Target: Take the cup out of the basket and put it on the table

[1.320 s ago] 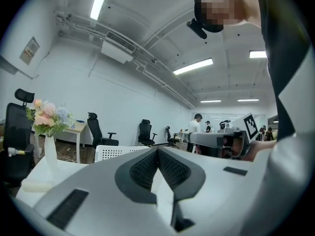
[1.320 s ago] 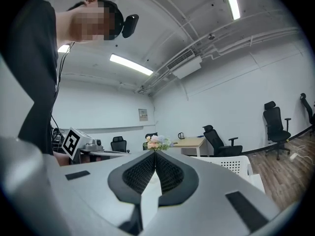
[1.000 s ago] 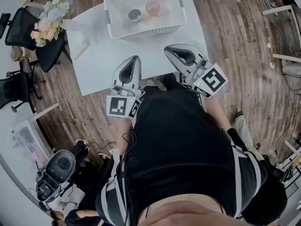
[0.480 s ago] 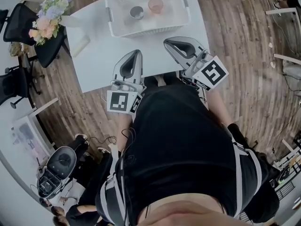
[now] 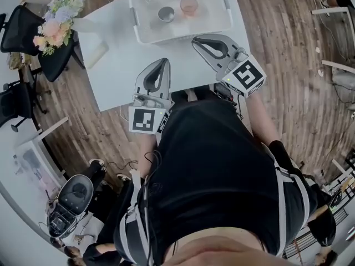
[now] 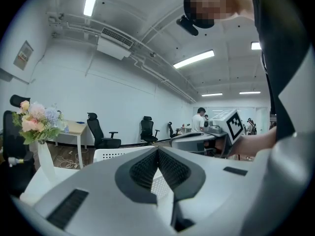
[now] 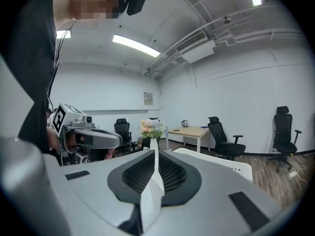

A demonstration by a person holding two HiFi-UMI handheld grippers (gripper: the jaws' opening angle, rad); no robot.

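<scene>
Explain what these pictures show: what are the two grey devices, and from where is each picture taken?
No robot here: a person at a table holds a two-jaw gripper in each hand. The downward picture comes from a camera on the person's head. The other two come from cameras on the left gripper and the right gripper, looking along their jaws. Both pairs of jaws are closed and hold nothing. On the table stands a white basket with a grey cup and a pink cup inside; flowers stand at the table's left edge.
</scene>
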